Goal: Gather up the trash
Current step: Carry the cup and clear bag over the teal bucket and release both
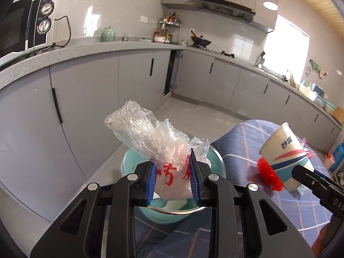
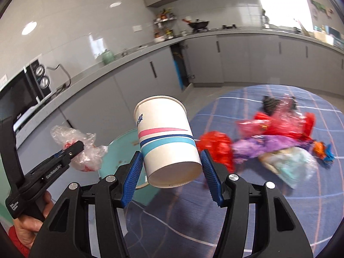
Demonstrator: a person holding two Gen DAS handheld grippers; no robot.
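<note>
- Left wrist view: the left tongs (image 1: pixel 173 177) are pinched narrow on a crumpled clear plastic bag (image 1: pixel 154 142) with red lettering, their blue pads pressed against both of its sides.
- The bag hangs directly above a teal bin (image 1: pixel 215 163), whose metal rim shows just beyond the tongs' black arms.
- The bin sits at the near left edge of a round counter (image 1: pixel 243 142) covered in blue plaid cloth.
- At the right edge of this view the right tongs (image 1: pixel 301 175) hold a tilted paper cup (image 1: pixel 286 148) with blue, teal and red stripes; a red wrapper (image 1: pixel 269 175) blurs just below it.
- Behind, grey cabinets run under a long kitchen worktop carrying a microwave (image 1: pixel 30 21) at the far left.

- Right wrist view: the right tongs (image 2: pixel 172 174) stand at a middling width, clamped on the base of the paper cup (image 2: pixel 165 137), mouth tipped up and away.
- The teal bin (image 2: pixel 116 150) lies just left of the cup, at the counter's (image 2: pixel 268 204) left edge.
- The left tongs (image 2: pixel 74 148) hold the plastic bag (image 2: pixel 83 148) beside the bin's left rim; a hand (image 2: pixel 28 230) grips their handle at lower left.
- More trash (image 2: pixel 275 135), a blurred pile of red, purple and pale wrappers, lies scattered across the counter's middle and right side.
</note>
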